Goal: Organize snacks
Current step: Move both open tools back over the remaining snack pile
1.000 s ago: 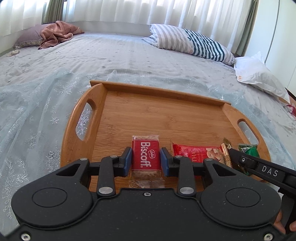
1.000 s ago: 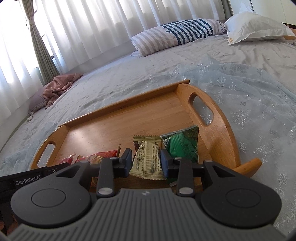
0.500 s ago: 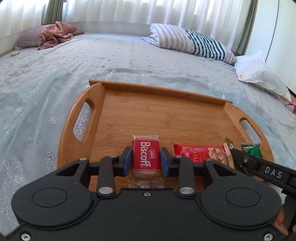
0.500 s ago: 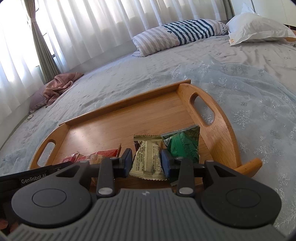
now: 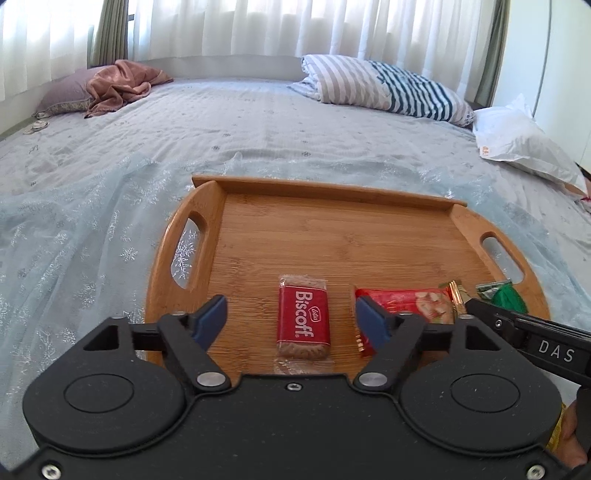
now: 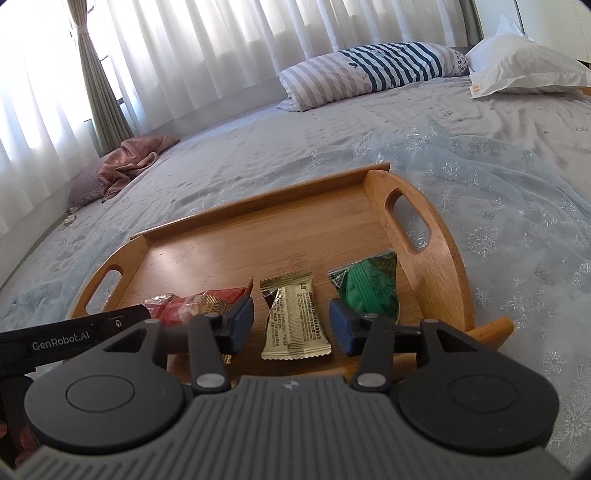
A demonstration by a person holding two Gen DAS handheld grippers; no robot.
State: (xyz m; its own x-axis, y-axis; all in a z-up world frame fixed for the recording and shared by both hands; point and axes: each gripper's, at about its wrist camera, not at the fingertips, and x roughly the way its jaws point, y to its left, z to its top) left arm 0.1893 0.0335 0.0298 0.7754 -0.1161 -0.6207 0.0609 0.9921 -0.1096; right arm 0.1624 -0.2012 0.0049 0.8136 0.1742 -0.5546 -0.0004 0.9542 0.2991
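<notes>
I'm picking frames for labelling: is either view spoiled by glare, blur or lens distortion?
Left wrist view: sharp, the red Biscoff biscuit packet legible; white sheer curtains blown out; fisheye bends the wooden tray. Right wrist view: equally sharp, window glare at left, gold wrapper print readable.

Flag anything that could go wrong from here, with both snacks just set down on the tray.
1. The left gripper is opening with the Biscoff packet lying between its pads; pulling back low might drag it.
2. The right gripper, also opening, straddles the gold packet, close to the green packet; a careless retreat could nudge either.
3. All snacks crowd the wooden tray near edge, so they may slide off.
</notes>
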